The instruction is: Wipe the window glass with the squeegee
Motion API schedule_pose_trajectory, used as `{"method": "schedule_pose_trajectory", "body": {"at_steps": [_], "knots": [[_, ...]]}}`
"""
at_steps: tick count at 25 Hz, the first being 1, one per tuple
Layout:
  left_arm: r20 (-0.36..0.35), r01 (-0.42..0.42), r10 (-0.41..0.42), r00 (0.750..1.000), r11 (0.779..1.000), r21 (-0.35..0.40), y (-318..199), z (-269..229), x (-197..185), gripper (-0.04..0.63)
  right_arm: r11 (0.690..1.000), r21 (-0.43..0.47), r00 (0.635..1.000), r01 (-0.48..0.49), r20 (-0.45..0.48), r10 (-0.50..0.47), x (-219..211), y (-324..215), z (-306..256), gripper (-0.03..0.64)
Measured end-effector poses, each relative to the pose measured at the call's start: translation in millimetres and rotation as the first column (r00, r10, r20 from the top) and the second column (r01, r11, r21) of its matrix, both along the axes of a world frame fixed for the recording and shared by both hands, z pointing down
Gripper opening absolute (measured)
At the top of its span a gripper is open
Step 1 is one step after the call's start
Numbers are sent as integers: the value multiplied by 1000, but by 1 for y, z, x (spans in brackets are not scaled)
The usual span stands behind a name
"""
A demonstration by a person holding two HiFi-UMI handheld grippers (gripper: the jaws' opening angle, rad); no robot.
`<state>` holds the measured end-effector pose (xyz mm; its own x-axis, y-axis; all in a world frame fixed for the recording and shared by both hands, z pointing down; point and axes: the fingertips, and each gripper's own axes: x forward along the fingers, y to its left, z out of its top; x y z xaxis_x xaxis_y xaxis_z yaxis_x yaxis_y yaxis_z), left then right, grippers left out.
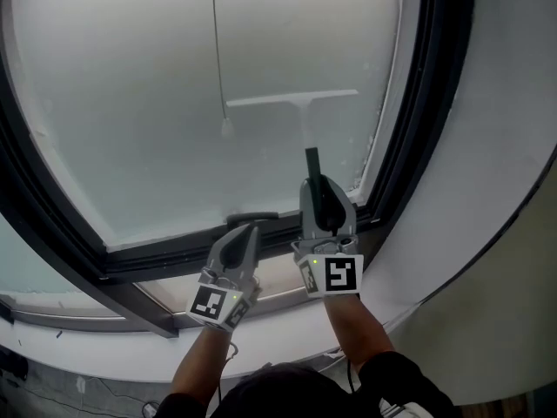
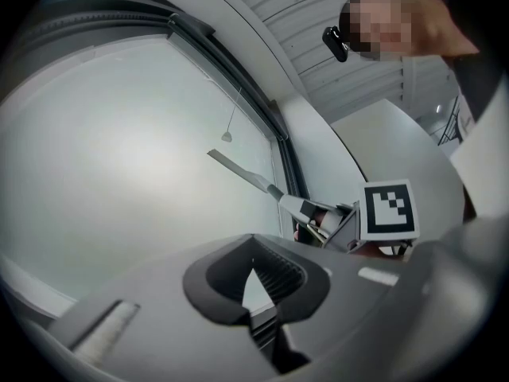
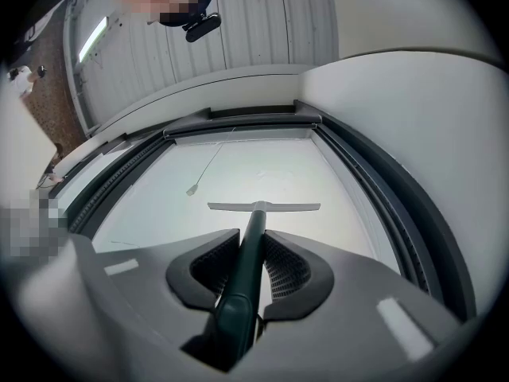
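The squeegee has a pale blade (image 1: pixel 291 100) lying flat against the frosted window glass (image 1: pixel 130 103) at upper centre, with its dark handle (image 1: pixel 311 165) running down from it. My right gripper (image 1: pixel 323 188) is shut on that handle, which passes between its pads (image 3: pixel 288 270) toward the blade (image 3: pixel 264 207). My left gripper (image 1: pixel 243 231) hovers by the lower window frame, left of the right one, shut with nothing in it. From the left gripper view its jaws (image 2: pixel 256 281) meet, and the squeegee (image 2: pixel 241 170) shows beyond at the right.
A thin blind cord with a small pull (image 1: pixel 225 129) hangs over the glass just left of the blade. The dark window frame (image 1: pixel 419 103) borders the pane at right and below. A white wall (image 1: pixel 492 198) curves off to the right, and a pale sill (image 1: pixel 130 355) lies below.
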<state>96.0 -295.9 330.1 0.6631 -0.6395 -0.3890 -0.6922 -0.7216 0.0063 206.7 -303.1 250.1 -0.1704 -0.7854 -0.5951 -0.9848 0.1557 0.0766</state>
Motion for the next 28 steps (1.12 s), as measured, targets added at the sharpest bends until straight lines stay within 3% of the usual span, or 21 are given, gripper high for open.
{"method": "schedule_pose_trajectory", "body": {"at_steps": [28], "knots": [[19, 16, -14, 1000, 998, -66, 0, 28, 1, -3, 998, -67, 1000, -7, -3, 7, 4, 10, 48, 97]]}}
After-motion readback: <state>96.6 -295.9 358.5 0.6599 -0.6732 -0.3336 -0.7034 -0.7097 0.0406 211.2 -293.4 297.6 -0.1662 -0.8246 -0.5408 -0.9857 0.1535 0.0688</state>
